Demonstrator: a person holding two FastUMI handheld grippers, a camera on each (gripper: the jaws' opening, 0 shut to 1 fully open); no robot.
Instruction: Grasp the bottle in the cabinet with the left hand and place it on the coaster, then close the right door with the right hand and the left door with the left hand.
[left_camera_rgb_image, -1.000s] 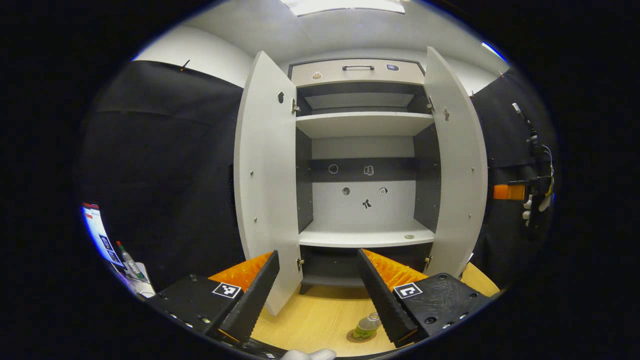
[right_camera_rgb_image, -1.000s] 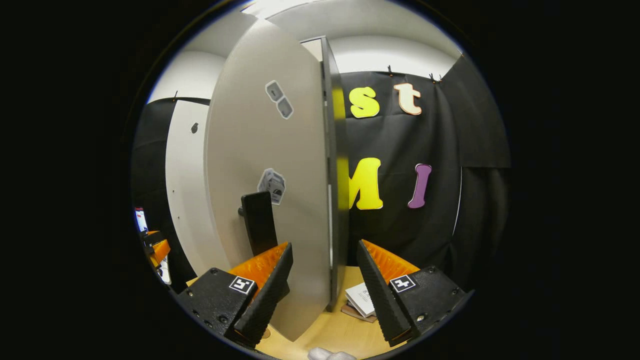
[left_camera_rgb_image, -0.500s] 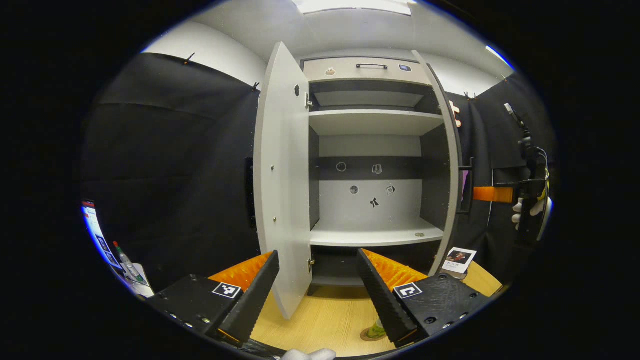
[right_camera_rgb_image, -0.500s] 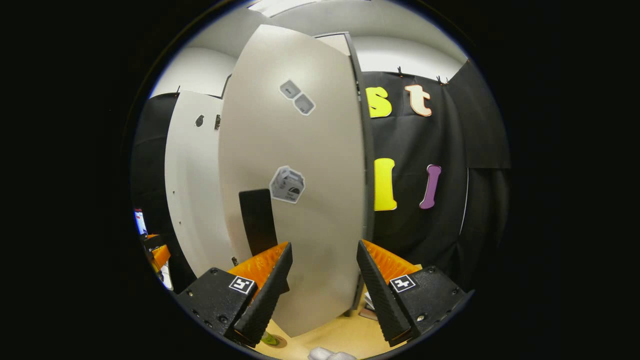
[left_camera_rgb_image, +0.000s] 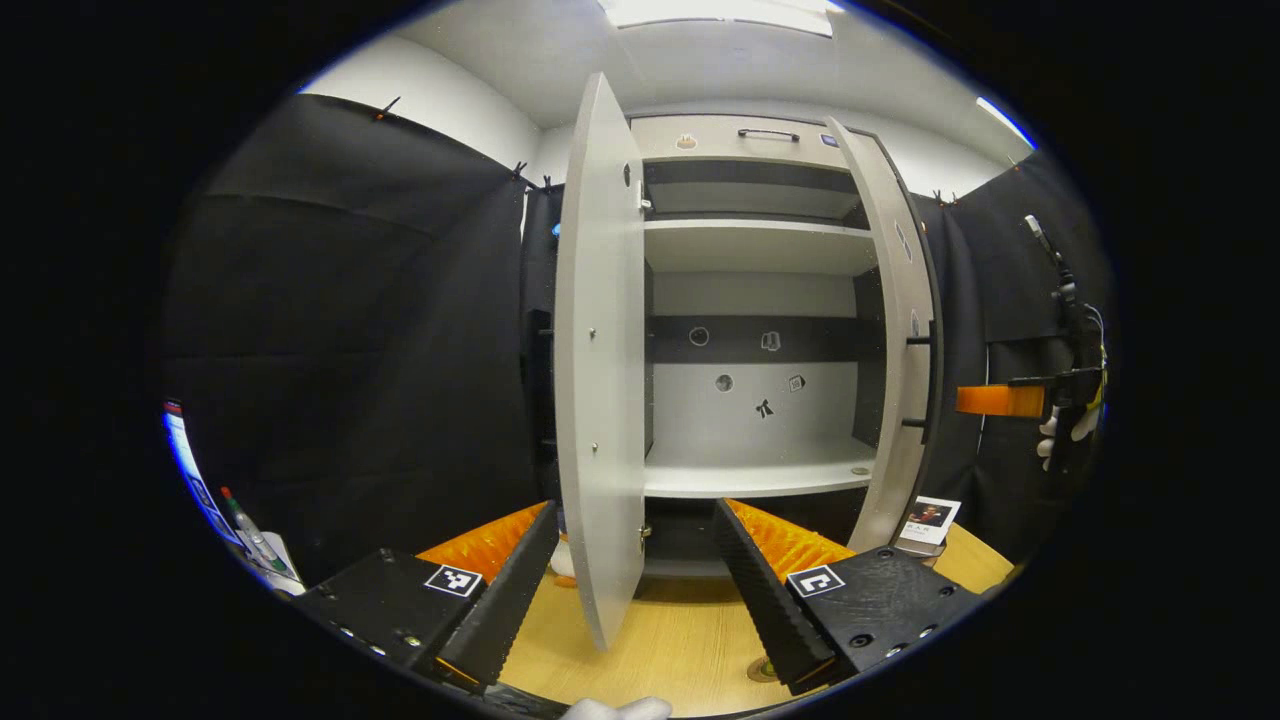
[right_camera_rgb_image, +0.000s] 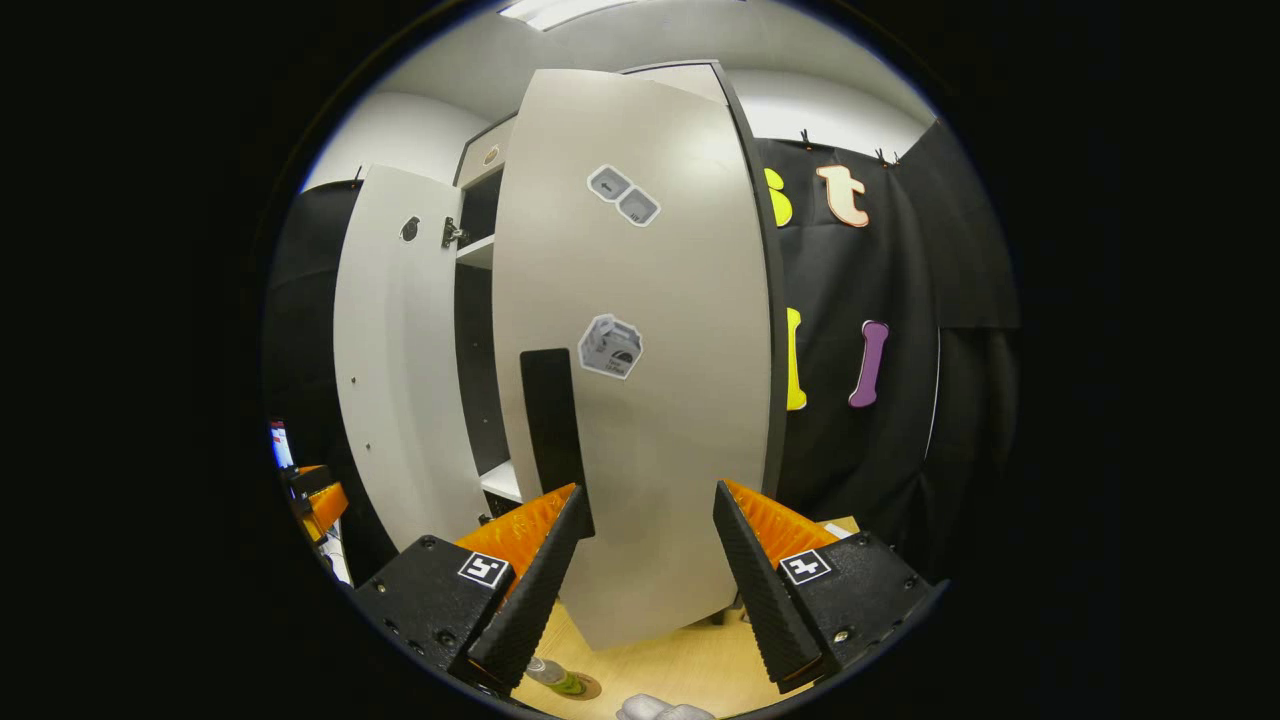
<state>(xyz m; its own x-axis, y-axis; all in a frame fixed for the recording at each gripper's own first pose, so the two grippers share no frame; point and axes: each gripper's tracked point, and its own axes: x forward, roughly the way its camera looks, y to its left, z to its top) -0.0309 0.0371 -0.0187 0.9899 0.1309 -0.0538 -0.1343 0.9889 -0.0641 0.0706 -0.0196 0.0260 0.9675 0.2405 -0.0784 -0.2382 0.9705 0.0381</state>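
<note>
The white cabinet (left_camera_rgb_image: 750, 480) stands on a wooden table with bare shelves. Its left door (left_camera_rgb_image: 600, 380) sticks out edge-on between my left gripper's fingers, and the left gripper (left_camera_rgb_image: 635, 510) is open and holds nothing. The right door (right_camera_rgb_image: 640, 400), with a black handle (right_camera_rgb_image: 553, 420), is swung partway shut. My right gripper (right_camera_rgb_image: 648, 492) is open, close in front of that door's outer face. The bottle (right_camera_rgb_image: 552, 675) stands on the round coaster (right_camera_rgb_image: 580, 686) by the right gripper's left finger. An edge of the coaster (left_camera_rgb_image: 758, 668) peeks out beside the left gripper's right finger.
A small photo card (left_camera_rgb_image: 925, 518) lies on the table right of the cabinet. A screen and pens (left_camera_rgb_image: 245, 525) sit at the far left. A drawer with a handle (left_camera_rgb_image: 768, 133) tops the cabinet. A hand holds the right gripper (left_camera_rgb_image: 1000, 400) at the far right.
The right door has swung from wide open to partway shut, with the right gripper following its face. The left view has shifted left, so the left door now looks edge-on and the bottle has slid behind the finger.
</note>
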